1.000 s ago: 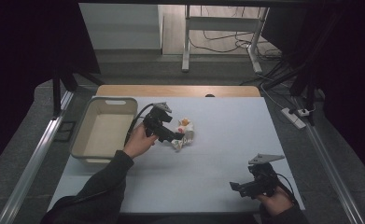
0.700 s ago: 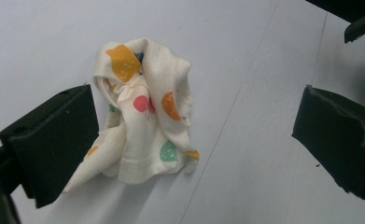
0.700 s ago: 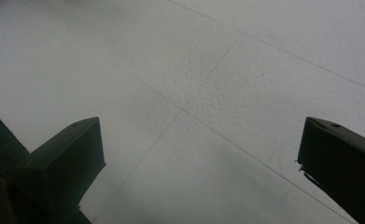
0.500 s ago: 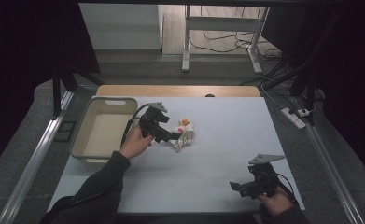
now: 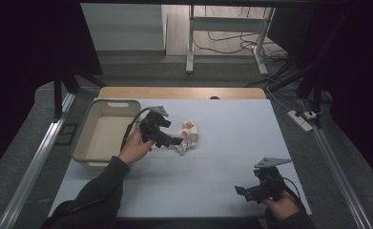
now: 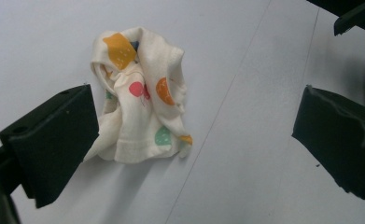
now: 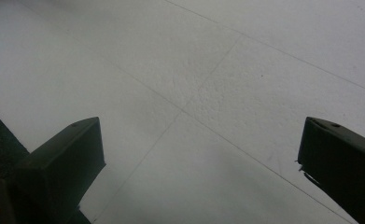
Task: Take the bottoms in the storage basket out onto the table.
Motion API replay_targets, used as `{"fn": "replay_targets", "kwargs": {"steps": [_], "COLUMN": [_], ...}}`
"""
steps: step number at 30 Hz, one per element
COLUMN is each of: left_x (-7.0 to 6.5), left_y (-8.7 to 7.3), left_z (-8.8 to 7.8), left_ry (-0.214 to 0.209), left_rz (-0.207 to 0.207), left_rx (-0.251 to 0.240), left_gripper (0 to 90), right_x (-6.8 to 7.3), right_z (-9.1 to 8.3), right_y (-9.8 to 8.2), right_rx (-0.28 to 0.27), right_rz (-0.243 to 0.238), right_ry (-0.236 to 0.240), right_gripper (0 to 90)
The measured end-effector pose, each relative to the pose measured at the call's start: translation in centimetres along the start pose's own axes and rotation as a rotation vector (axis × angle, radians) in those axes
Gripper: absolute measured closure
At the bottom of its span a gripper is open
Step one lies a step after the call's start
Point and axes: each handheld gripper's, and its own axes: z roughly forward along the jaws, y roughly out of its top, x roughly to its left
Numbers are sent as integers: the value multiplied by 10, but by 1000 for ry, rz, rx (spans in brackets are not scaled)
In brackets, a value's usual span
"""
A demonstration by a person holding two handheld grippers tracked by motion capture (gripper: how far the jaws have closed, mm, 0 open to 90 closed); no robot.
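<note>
High view: above, facing forward-down. Gripper views: close over the table (image 5: 222, 167), looking between wide jaws; cloth (image 6: 138, 98) shared with high view.

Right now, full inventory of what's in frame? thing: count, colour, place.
cloth: 1, cream with orange, red and green spots, crumpled on the table just right of the tub, in front of the left gripper's open jaws
tub: 1, beige, rectangular, left part of the table, nothing visible inside
table: 1, pale grey cover, bare wood strip at the far edge
power strip: 1, white, on the floor right of the table
metal frame: 1, grey, on the floor beyond the table, cables around it
left gripper: 1, black, open, at the cloth
right gripper: 1, black, open, over bare table at the near right corner
hands: 2, one on each gripper
</note>
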Motion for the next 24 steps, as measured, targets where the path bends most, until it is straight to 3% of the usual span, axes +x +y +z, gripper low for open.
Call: {"fn": "replay_targets", "kwargs": {"steps": [24], "left_x": [-5], "left_y": [-11], "left_z": [-21], "left_ry": [-9], "left_rz": [-23], "left_rx": [-8], "left_gripper": [0], "right_x": [1], "right_z": [0], "right_y": [0], "right_rx": [3], "right_rz": [-9], "right_ry": [-6], "right_gripper": [3]}}
